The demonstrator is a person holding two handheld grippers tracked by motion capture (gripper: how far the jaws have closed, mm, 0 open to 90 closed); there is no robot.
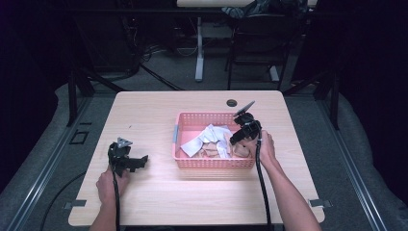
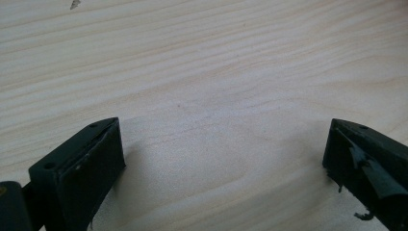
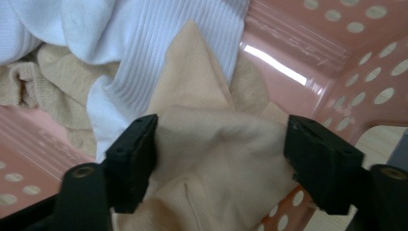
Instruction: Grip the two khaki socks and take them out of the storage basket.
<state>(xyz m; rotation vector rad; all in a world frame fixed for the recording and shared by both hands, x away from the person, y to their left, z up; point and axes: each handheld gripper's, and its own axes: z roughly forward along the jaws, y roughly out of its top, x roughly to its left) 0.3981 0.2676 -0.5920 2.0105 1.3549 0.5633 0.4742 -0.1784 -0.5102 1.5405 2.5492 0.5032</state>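
Beige cloth (image 3: 216, 159) between right gripper's (image 3: 221, 154) parted jaws, contact unclear; left gripper (image 2: 221, 159) released.

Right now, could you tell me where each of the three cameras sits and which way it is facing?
High view: fixed above the person's side, looking forward and down on the wooden table; both forearms, the left gripper and the right gripper show.
Left gripper view: rides the left gripper, facing bare tabletop between its open jaws.
Right gripper view: rides the right gripper, facing down into the pink basket; its jaws flank a beige cloth beside a white cloth.
Shared: high and right gripper views both show the basket and cloths.
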